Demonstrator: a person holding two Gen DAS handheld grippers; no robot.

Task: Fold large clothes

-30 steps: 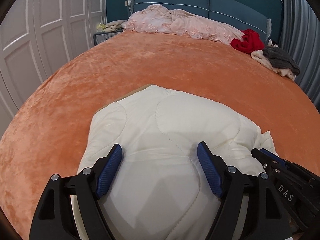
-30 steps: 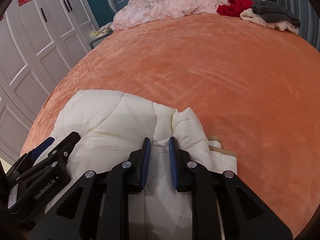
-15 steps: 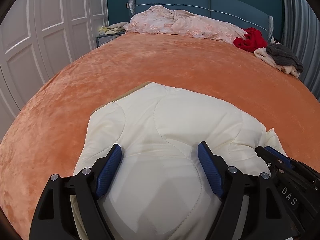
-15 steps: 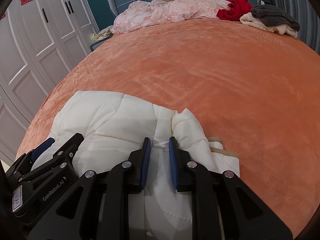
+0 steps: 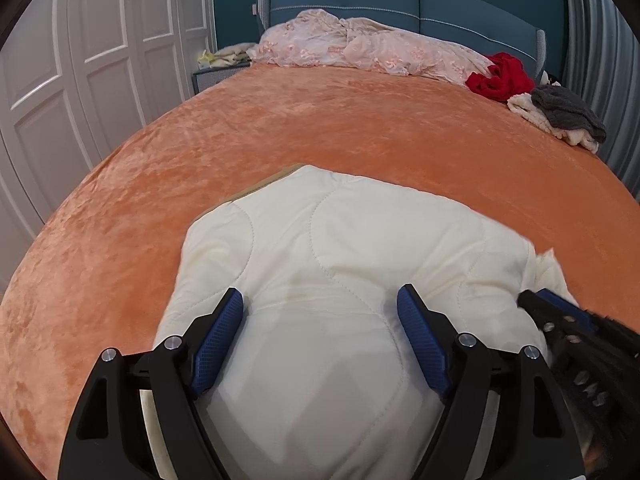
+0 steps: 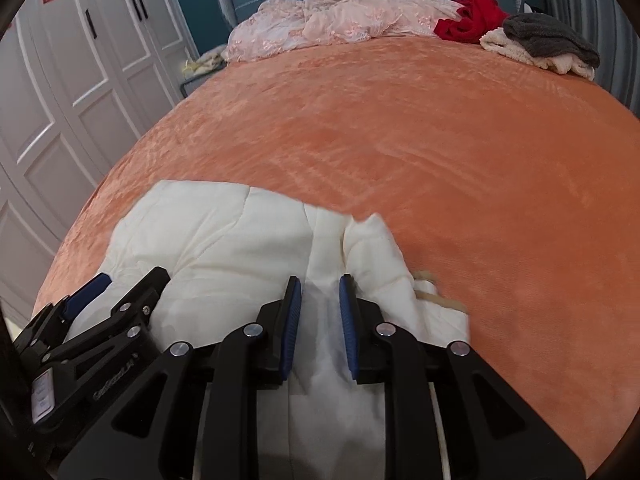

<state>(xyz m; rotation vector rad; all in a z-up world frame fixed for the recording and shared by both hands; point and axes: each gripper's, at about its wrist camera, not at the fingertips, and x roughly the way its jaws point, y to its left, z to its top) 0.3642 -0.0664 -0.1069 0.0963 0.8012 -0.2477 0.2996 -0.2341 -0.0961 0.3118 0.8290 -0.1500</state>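
A cream quilted jacket (image 5: 340,240) lies as a thick folded bundle on the orange bed cover (image 5: 320,132). My left gripper (image 5: 318,296) stands wide, and its blue pads press into both sides of the padded bulk. My right gripper (image 6: 318,280) is nearly shut, pinching a thin fold of the same jacket (image 6: 224,232) near its right side. Each gripper shows in the other's view: the right gripper (image 5: 552,304) blurred at the jacket's right edge, the left gripper (image 6: 108,292) at the lower left. The jacket's near part is hidden under the fingers.
A pink lace cover (image 5: 360,48) lies bunched against the blue headboard (image 5: 400,0). A red garment (image 5: 500,76) and a grey and cream pile (image 5: 564,116) sit at the far right. White wardrobe doors (image 5: 80,60) line the left side.
Both grips look the same as before. The jacket and the grippers have shifted slightly, and the right gripper and the jacket's right edge now show motion blur.
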